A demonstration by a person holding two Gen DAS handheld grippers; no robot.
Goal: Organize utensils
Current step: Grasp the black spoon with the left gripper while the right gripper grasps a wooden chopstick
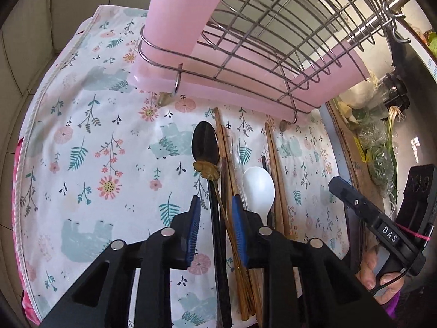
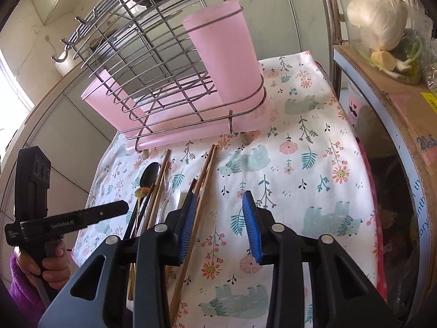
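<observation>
Several utensils lie side by side on a floral cloth (image 1: 95, 142): a black spoon (image 1: 206, 145), a small gold spoon (image 1: 209, 172), a white spoon (image 1: 258, 188) and wooden chopsticks (image 1: 222, 142). My left gripper (image 1: 217, 227) hangs over their handles, open; the black and gold handles run between its blue pads (image 1: 194, 227), with cloth showing beside the left pad. My right gripper (image 2: 220, 227) is open over the cloth. One chopstick pair (image 2: 203, 175) passes just inside its left pad (image 2: 187, 227). A wire rack (image 2: 164, 82) with a pink cup (image 2: 226, 52) stands behind.
A pink tray (image 1: 245, 93) sits under the rack, whose feet rest on the cloth. A cardboard box (image 2: 404, 114) with bagged vegetables (image 2: 382, 27) borders the cloth on the right, beside a metal post (image 2: 331, 41). A hand in a purple sleeve (image 2: 54, 259) holds the left gripper.
</observation>
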